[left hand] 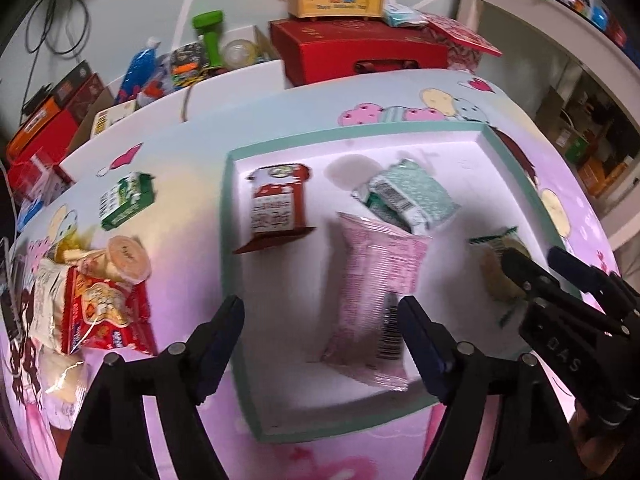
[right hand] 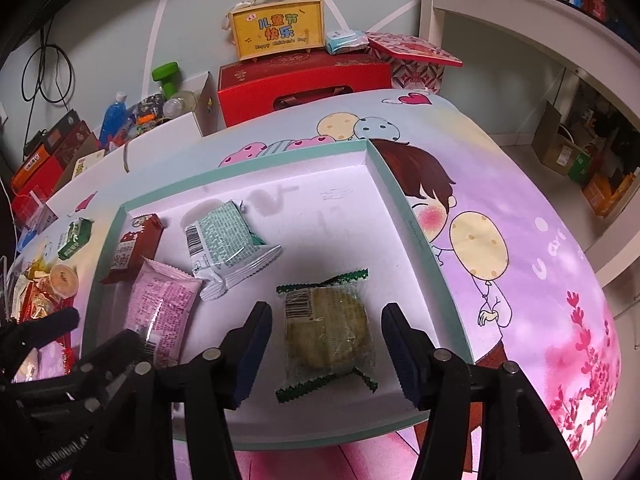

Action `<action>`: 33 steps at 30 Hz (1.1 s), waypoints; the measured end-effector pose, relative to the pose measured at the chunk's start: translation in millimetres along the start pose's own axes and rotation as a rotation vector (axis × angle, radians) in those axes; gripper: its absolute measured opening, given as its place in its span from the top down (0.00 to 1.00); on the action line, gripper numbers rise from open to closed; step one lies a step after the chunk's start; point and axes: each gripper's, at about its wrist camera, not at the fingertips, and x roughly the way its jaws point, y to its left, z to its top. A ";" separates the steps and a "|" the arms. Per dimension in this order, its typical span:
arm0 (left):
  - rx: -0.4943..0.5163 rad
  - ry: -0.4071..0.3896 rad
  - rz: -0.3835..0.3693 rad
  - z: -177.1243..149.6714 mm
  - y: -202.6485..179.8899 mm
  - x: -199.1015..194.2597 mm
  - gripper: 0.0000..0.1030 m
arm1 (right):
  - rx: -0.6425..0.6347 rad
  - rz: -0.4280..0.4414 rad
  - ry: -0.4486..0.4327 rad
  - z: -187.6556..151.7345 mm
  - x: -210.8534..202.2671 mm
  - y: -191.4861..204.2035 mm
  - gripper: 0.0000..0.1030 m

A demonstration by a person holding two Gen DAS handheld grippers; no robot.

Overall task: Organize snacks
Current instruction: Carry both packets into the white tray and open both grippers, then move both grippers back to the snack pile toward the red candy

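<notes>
A white tray with a teal rim (left hand: 230, 240) (right hand: 416, 240) lies on the cartoon-print tablecloth. In it are a red packet (left hand: 276, 208) (right hand: 130, 248), a teal-patterned packet (left hand: 412, 196) (right hand: 224, 240), a pink packet (left hand: 376, 280) (right hand: 164, 304) and a clear green-edged packet with a round cake (right hand: 324, 328) (left hand: 496, 268). My left gripper (left hand: 320, 316) is open over the tray's near left part, its right finger over the pink packet's near end. My right gripper (right hand: 326, 316) is open, straddling the cake packet with a gap on both sides.
Left of the tray lie a green carton (left hand: 128, 200), a round cup (left hand: 128, 258) and a pile of red and white snack bags (left hand: 100, 304). Red and yellow gift boxes (right hand: 304, 76) stand behind the table. A white shelf unit (right hand: 520, 40) is at the right.
</notes>
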 end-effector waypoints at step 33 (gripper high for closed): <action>-0.282 -0.092 0.140 -21.2 131.0 -51.4 0.04 | -0.116 0.144 -0.154 4.6 -40.3 82.3 0.00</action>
